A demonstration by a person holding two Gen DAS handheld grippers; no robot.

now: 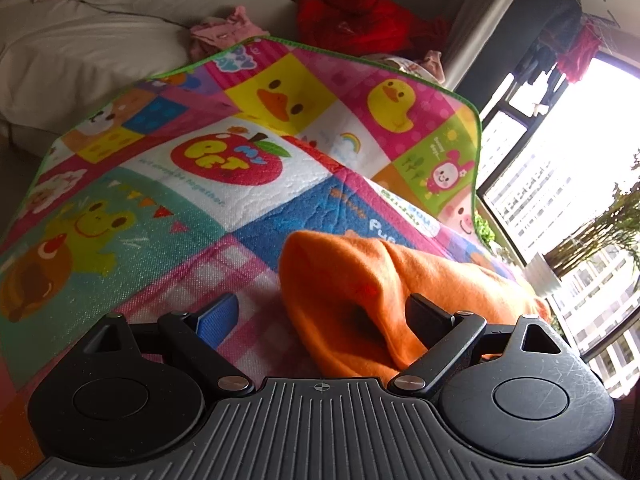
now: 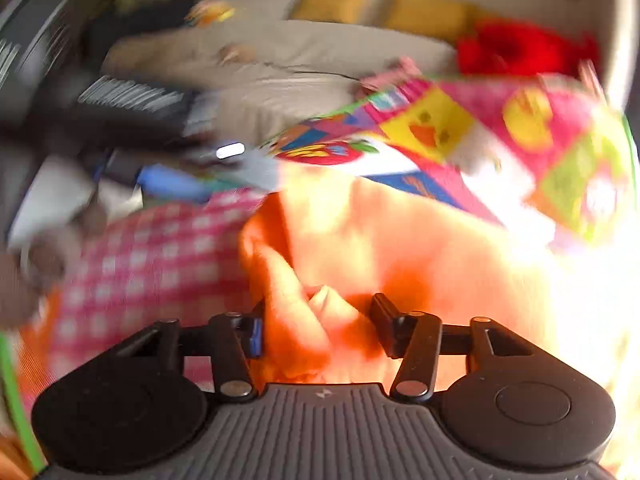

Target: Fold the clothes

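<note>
An orange garment (image 1: 360,280) lies bunched on a colourful cartoon play mat (image 1: 208,176). My left gripper (image 1: 320,312) is open just above the mat, and a fold of the orange cloth lies between its jaws, against the right finger (image 1: 428,320). In the blurred right wrist view the orange garment (image 2: 400,240) fills the middle. My right gripper (image 2: 320,328) is open with bunched orange cloth between its jaws. The left gripper (image 2: 168,184) shows as a blur at the left.
A beige sofa (image 1: 100,40) stands behind the mat with pink clothes (image 1: 224,32), red cloth (image 1: 360,16) and yellow cushions (image 2: 400,12) on it. A large window (image 1: 580,160) is at the right, with a potted plant (image 1: 592,240).
</note>
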